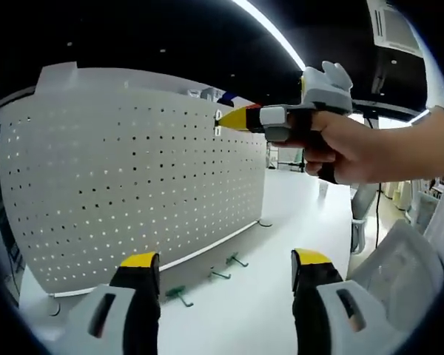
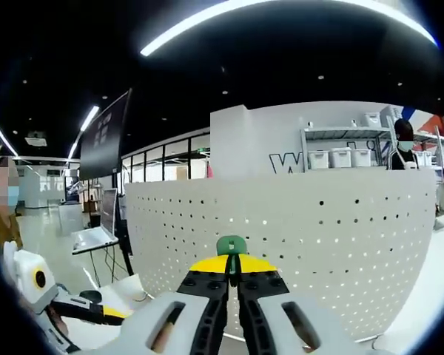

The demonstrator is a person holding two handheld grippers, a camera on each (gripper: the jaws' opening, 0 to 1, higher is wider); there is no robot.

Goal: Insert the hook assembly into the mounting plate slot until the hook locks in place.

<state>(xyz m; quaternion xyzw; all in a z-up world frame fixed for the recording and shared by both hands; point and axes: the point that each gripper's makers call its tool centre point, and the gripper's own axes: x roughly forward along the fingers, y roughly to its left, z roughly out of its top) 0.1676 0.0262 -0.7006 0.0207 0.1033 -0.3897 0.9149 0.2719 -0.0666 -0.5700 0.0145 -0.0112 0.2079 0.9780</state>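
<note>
Pinching a green hook [image 2: 231,245], mostly hidden between its jaws, right gripper [image 2: 232,264] faces the perforated white pegboard [image 2: 318,251]. Left gripper [image 1: 226,265] wide, over three spare hooks [image 1: 220,274] on the table [image 1: 244,310].

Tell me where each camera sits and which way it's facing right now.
Left gripper view: rides the left hand-held gripper, open, facing the pegboard and green hooks on the table; a person's hand holds the right hand-held gripper at the board.
Right gripper view: rides the right hand-held gripper, shut on a green hook, facing the pegboard.
Shared: the pegboard.
</note>
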